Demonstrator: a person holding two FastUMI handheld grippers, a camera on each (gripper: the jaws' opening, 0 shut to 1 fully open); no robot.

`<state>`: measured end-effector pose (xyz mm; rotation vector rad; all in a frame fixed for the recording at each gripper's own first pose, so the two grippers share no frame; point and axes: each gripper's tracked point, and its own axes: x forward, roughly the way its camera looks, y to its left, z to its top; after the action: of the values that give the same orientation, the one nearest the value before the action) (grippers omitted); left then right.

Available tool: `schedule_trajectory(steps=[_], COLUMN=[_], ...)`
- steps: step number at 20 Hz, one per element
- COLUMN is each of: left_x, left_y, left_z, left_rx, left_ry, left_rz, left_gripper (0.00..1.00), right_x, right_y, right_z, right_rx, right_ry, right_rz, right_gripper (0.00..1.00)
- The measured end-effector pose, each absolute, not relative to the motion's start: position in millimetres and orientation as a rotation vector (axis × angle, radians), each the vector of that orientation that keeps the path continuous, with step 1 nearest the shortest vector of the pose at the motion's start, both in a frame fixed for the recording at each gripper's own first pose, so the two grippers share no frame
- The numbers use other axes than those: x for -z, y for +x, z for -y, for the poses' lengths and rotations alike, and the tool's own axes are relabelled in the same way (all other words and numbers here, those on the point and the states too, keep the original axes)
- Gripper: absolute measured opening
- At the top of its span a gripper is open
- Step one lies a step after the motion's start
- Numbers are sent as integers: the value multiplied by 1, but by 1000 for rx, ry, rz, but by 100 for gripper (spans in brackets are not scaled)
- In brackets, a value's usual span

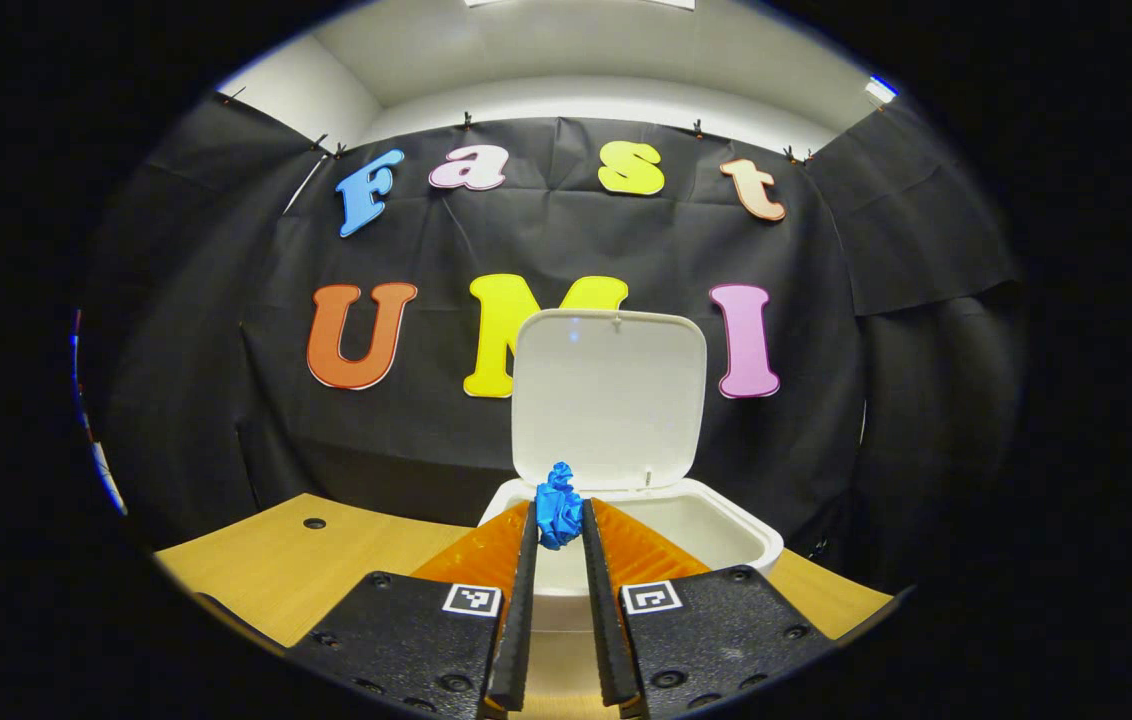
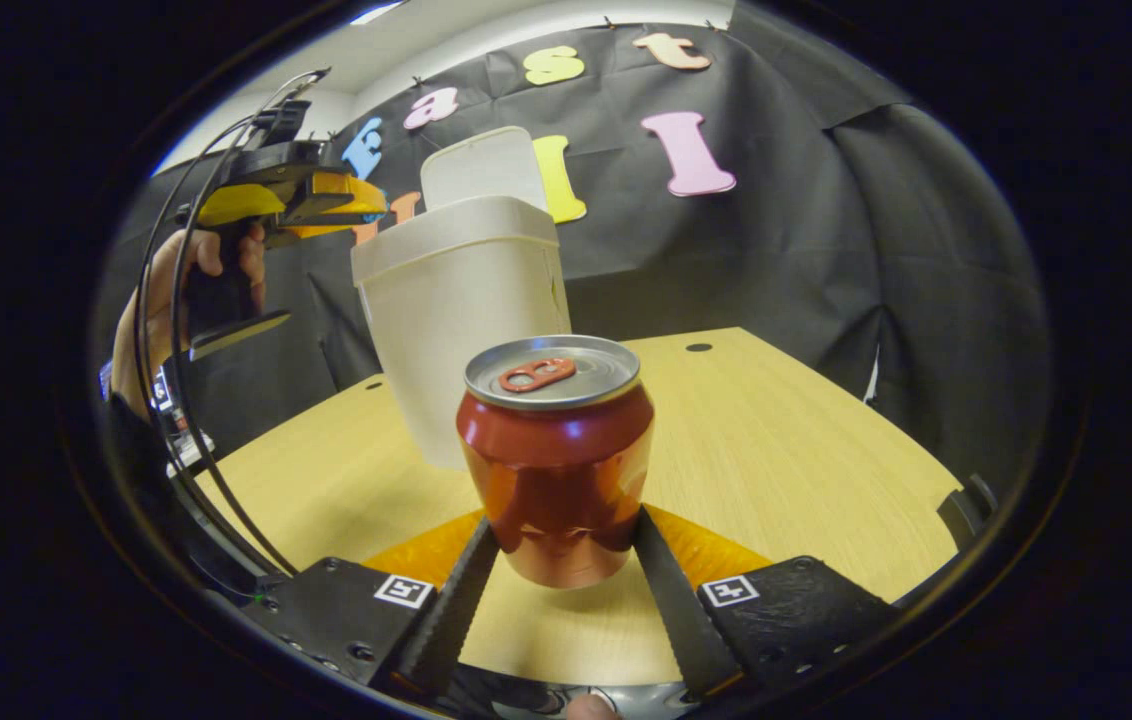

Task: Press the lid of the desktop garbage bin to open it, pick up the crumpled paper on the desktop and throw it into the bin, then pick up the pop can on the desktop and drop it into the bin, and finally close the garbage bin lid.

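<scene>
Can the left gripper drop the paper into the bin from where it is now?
Probably yes. The lid stands raised behind the bin's open mouth, and the left gripper holds the blue crumpled paper at the near rim with nothing between. Easing slightly forward first looks safer.

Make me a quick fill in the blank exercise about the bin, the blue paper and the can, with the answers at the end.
1. The lid of the garbage bin stands ____.
2. The left gripper is shut on the crumpled ____ paper.
3. The pop can stands ____ on the desktop.
4. The right gripper has a finger on each side of the ____.

Answers: open; blue; upright; can
</scene>
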<state>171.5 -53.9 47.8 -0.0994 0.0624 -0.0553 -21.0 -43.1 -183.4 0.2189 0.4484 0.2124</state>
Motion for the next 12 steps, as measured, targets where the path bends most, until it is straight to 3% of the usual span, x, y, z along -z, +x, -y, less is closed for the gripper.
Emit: schedule_trajectory(steps=[2, 4, 5, 8, 9, 12], left_x=[-44, -42, -42, -45, -46, -49], left_y=[178, 180, 182, 181, 180, 176], left_z=[58, 61, 63, 64, 63, 59], left_rx=[64, 67, 75, 74, 73, 68], left_ry=[-102, -93, -88, -83, -84, -82], left_rz=[-74, -82, -82, -69, -65, -57], left_gripper=[30, 36, 57, 94, 99, 99], right_x=[184, 182, 181, 182, 183, 180], right_y=[-20, -18, -17, -16, -17, -18], right_z=[46, 47, 47, 46, 46, 47], right_rx=[-210, -209, -208, -210, -210, -208], right_ry=[224, 224, 222, 222, 219, 204], right_rz=[-450, -447, -444, -446, -446, -437], right_gripper=[82, 82, 82, 82, 82, 82])
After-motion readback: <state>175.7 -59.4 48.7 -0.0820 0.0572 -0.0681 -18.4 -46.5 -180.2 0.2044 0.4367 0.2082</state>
